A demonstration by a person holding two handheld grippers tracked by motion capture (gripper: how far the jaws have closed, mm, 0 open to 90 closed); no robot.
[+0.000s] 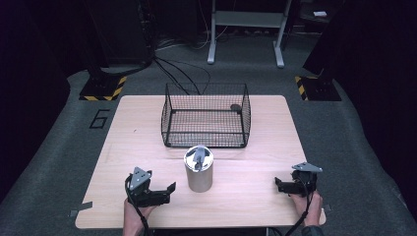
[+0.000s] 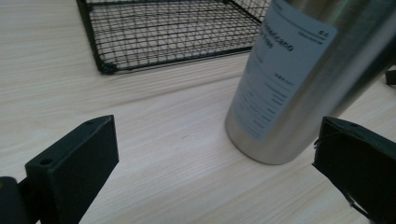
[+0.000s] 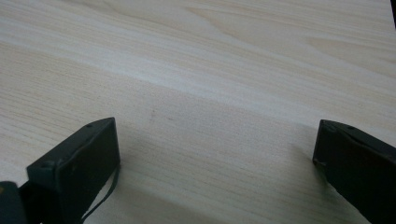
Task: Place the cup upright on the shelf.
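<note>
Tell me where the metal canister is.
The metal canister stands upright at the table's centre-front in the high view, just before the wire basket, nearer the left gripper.

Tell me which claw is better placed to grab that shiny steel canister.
Left. The left claw sits open just beside the upright silver steel canister, which looms near its jaws in the left gripper view. The right claw, also open, sits farther away over bare light wooden table.
</note>
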